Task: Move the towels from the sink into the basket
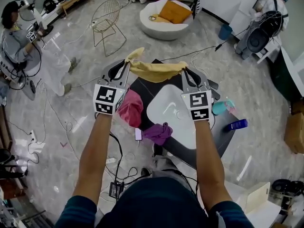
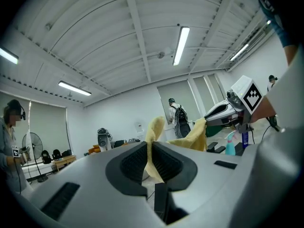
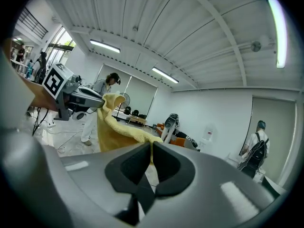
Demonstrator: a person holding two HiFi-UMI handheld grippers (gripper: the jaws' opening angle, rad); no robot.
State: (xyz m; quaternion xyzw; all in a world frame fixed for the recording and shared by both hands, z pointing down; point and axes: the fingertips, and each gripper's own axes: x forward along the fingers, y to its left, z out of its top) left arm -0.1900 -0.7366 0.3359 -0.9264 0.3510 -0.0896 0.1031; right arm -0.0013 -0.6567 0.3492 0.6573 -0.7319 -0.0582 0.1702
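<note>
A yellow towel (image 1: 154, 70) hangs stretched between my two grippers, high above the white sink (image 1: 166, 109). My left gripper (image 1: 127, 64) is shut on its left corner, and in the left gripper view the cloth (image 2: 153, 129) is pinched between the pads of that gripper (image 2: 148, 151). My right gripper (image 1: 185, 71) is shut on the other end; in the right gripper view the towel (image 3: 111, 125) runs out of that gripper (image 3: 151, 151) toward the left one. A pink towel (image 1: 130, 109) and a purple towel (image 1: 159, 133) lie at the sink's left and front edge. I see no basket.
The sink sits in a black counter (image 1: 223, 137) with a teal spray bottle (image 1: 221, 107) and a blue bottle (image 1: 236, 125) on its right. A gold wire chair (image 1: 108, 25), a round white seat (image 1: 164, 20), floor cables and people at the left and the far right surround it.
</note>
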